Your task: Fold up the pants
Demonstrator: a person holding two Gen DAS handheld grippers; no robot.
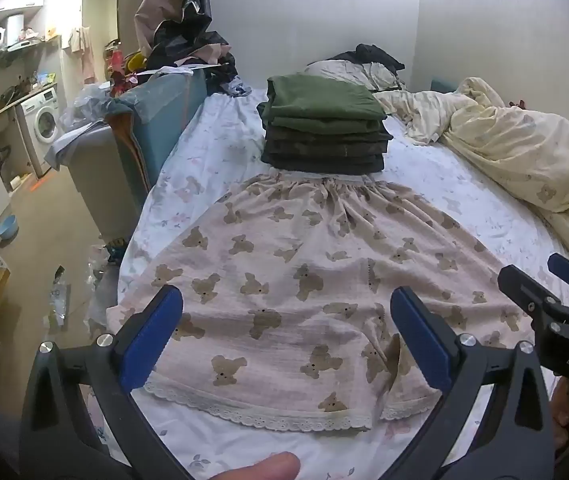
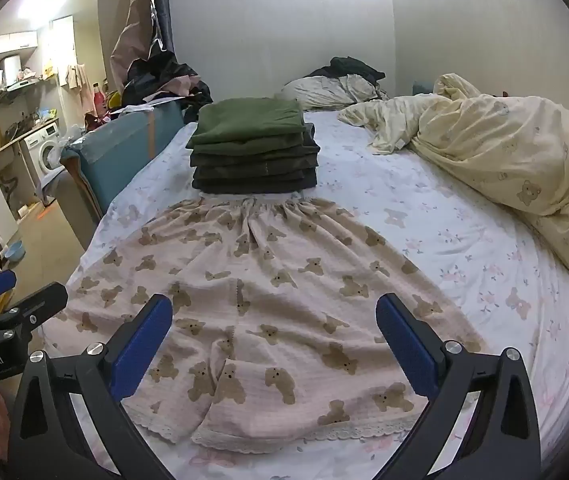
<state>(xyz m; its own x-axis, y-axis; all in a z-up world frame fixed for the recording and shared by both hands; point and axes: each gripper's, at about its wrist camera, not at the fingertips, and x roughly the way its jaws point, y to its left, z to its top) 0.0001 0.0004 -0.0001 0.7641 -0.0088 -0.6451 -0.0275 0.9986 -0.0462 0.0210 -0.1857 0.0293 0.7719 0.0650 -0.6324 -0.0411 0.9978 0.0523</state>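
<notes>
Pale pink pants with a brown teddy-bear print [image 1: 304,280] lie flat on the bed, waistband at the far end, lace-trimmed leg hems nearest me. They also show in the right wrist view [image 2: 276,300]. My left gripper [image 1: 286,312] is open and empty, hovering over the left leg hem. My right gripper [image 2: 274,320] is open and empty, over the right leg hem. The right gripper shows at the right edge of the left wrist view [image 1: 556,292]. The left gripper shows at the left edge of the right wrist view [image 2: 8,300].
A stack of folded green and dark clothes [image 1: 324,128] sits just past the waistband. A crumpled cream duvet [image 2: 504,152] lies on the right of the bed. A blue panel [image 1: 164,120] and grey bin [image 1: 96,168] stand beside the bed's left edge.
</notes>
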